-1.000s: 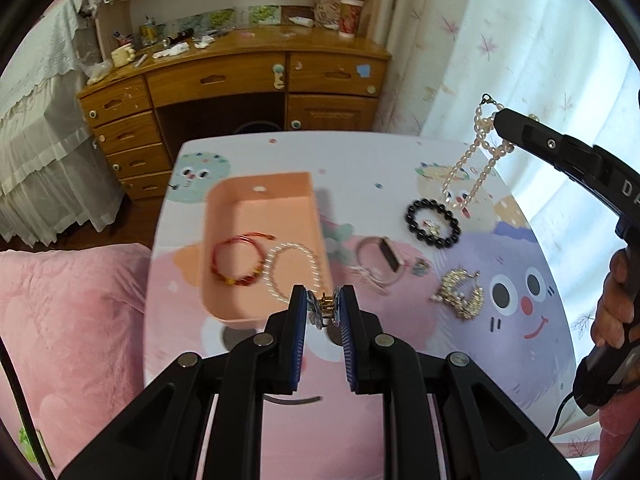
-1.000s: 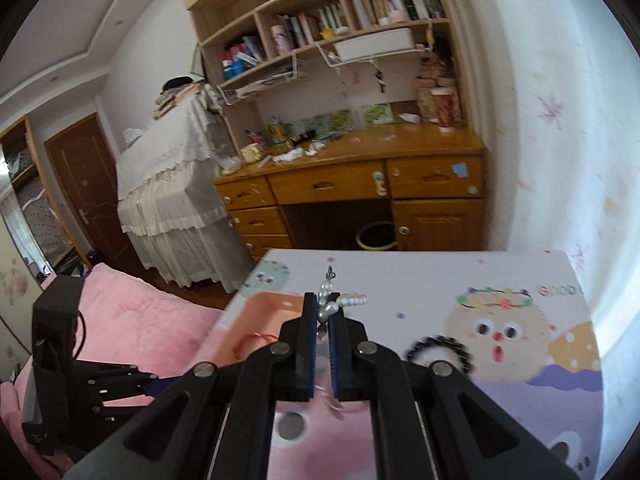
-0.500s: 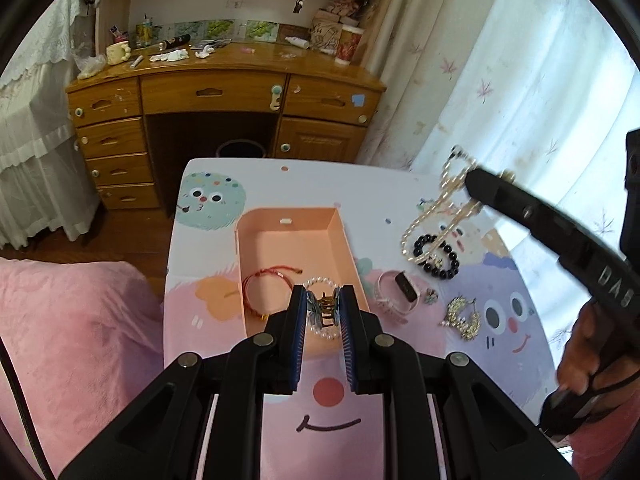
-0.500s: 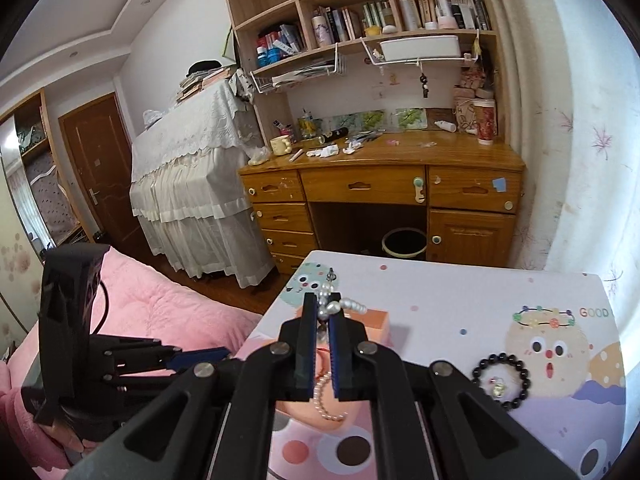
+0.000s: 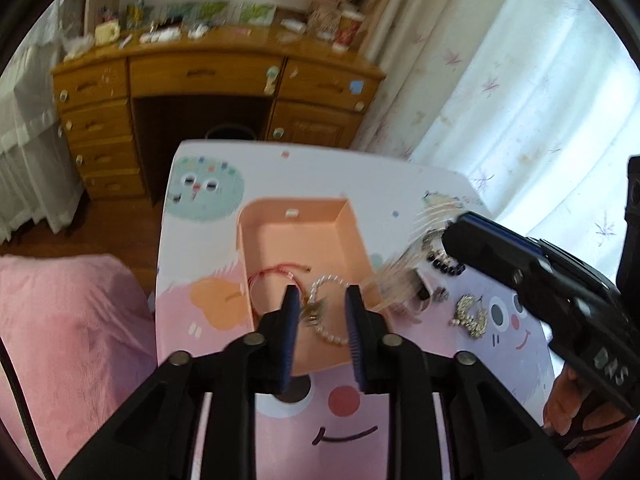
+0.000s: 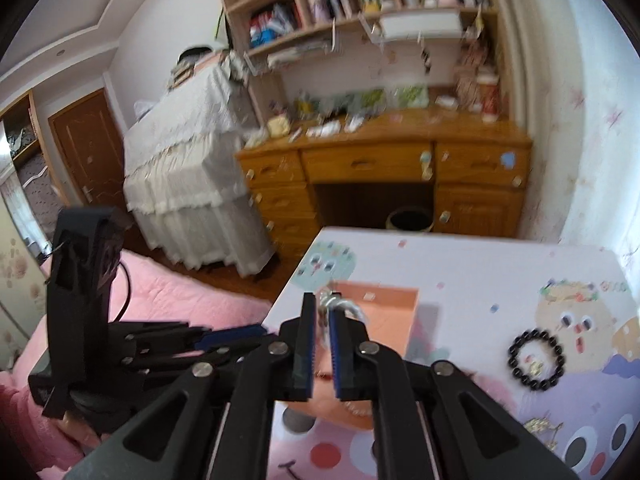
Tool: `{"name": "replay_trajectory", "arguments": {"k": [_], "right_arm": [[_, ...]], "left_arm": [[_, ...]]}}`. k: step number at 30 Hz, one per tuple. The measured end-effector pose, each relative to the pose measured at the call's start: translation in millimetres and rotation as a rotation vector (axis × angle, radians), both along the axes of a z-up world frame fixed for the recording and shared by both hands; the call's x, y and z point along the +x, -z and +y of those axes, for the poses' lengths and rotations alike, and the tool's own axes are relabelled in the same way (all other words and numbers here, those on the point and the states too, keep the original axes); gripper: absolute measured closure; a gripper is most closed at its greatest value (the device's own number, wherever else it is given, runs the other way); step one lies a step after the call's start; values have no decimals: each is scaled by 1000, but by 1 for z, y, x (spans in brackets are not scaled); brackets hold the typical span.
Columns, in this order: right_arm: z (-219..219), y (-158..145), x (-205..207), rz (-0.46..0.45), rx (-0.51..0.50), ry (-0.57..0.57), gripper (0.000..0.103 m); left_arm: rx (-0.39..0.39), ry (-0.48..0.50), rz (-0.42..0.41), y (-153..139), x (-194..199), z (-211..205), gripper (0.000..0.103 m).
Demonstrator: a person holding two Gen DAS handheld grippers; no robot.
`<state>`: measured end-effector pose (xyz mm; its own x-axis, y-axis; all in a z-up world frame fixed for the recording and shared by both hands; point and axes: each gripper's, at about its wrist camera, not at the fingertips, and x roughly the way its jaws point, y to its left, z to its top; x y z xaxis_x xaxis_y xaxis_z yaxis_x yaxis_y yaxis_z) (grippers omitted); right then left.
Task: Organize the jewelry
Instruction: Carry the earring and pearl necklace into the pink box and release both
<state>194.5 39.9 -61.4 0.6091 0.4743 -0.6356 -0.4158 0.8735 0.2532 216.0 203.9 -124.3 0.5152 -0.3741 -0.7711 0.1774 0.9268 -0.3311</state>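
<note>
While both tongs are hovering over the peach tray (image 5: 297, 236), only one is carrying jewelry.
Left tongs (image 5: 320, 304) are gaping wide, a gold piece (image 5: 313, 311) blurring between them; right tongs (image 6: 320, 322) are clenching the pearl necklace (image 5: 394, 280). Two bracelets are lying in the tray, one black bead bracelet (image 6: 537, 360) on the counter (image 6: 480, 268).
</note>
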Motion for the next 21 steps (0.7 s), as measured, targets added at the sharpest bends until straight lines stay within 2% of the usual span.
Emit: {"name": "replay_trajectory", "arguments": {"k": [2, 7, 14, 16, 18, 21], "right_arm": [[-1, 3, -1, 8, -14, 19, 66], [-9, 3, -8, 13, 10, 28, 65], [-14, 7, -12, 37, -1, 41, 63], [-17, 11, -14, 53, -7, 47, 60], [-21, 17, -19, 79, -13, 48, 52], [-29, 30, -28, 135, -43, 49, 48]], "left_arm": [[1, -5, 10, 3, 0, 2, 78], [26, -13, 7, 6, 0, 4, 70], [52, 3, 2, 4, -3, -2, 65], [66, 12, 4, 5, -5, -7, 61], [76, 21, 12, 7, -7, -12, 60], [92, 31, 42, 14, -11, -22, 59]]}}
